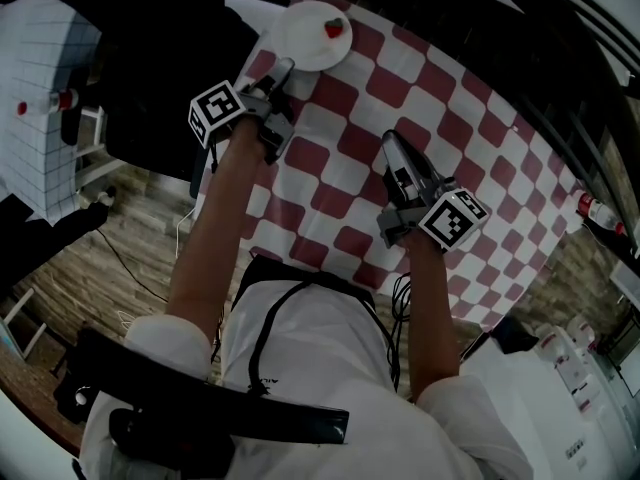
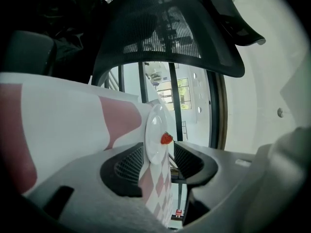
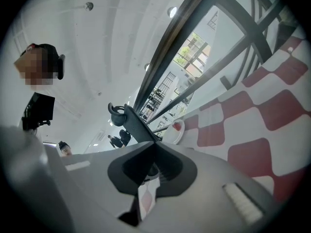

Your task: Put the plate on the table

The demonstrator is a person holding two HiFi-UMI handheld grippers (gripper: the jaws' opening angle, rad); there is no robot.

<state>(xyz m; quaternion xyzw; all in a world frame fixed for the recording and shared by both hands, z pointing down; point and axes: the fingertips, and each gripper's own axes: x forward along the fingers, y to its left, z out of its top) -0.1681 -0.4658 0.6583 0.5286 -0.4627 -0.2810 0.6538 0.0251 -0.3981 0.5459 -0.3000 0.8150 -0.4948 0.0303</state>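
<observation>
Head view: strawberry [image 1: 334,29] on plate [image 1: 300,40]

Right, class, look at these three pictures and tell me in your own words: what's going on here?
A person holds a gripper in each hand over a red-and-white checked tablecloth. A white plate with a strawberry on it lies flat on the cloth near its far edge. The left gripper sits right at the plate's rim with its jaws apart, not gripping it. The right gripper hovers over the middle of the cloth, jaws together and empty.
</observation>
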